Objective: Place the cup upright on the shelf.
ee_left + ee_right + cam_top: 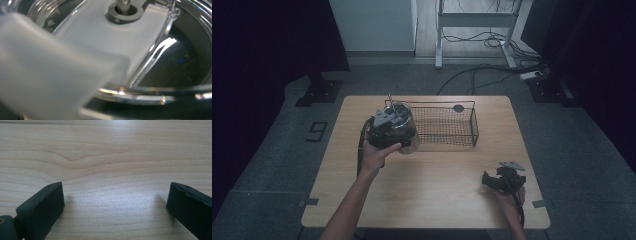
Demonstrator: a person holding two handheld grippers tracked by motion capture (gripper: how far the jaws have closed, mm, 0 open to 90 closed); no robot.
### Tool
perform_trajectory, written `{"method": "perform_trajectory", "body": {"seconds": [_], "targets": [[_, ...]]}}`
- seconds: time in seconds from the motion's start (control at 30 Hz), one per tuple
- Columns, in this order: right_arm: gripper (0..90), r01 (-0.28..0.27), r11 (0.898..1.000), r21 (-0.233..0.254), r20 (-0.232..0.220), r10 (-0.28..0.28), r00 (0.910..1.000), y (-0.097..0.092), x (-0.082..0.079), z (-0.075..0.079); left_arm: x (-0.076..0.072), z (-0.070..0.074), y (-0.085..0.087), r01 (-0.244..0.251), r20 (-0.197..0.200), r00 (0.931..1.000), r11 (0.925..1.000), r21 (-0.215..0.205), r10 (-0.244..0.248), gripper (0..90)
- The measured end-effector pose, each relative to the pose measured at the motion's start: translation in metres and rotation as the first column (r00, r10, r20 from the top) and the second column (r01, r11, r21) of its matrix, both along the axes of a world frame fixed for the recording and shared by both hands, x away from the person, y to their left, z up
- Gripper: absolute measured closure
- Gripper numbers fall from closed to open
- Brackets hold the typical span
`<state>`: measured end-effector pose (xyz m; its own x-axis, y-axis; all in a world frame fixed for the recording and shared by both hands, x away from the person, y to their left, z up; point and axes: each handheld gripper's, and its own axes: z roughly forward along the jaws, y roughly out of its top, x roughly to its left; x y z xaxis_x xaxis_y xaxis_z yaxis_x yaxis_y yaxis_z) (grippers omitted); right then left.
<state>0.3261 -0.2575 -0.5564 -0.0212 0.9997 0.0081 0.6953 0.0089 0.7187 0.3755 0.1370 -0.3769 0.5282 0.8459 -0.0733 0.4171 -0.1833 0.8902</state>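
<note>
A clear round bowl with a metal shaft sticking up from it hangs tilted at the left end of a black wire basket. My left gripper is against its near side, with the hand's thumb under it. In the left gripper view I look straight into the clear bowl, with a white paddle around a grey central shaft; a blurred white piece covers the near left and the jaws are hidden. My right gripper rests on the table at the front right, its jaws wide apart over bare wood.
The wooden table stands on a grey floor. The wire basket sits along the table's far side, with a small dark round thing at its back. Cables and a white desk frame lie beyond the table.
</note>
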Motion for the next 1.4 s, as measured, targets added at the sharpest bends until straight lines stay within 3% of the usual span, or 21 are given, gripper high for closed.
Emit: {"method": "perform_trajectory", "body": {"seconds": [1.4], "targets": [[1.1, -0.001, 1.0, -0.001, 0.003, 0.001, 1.0, 0.0, 0.0, 0.0, 0.037, 0.019, -0.007, -0.039, 0.004, 0.9992, 0.9987, 0.032, 0.039, 4.0]]}}
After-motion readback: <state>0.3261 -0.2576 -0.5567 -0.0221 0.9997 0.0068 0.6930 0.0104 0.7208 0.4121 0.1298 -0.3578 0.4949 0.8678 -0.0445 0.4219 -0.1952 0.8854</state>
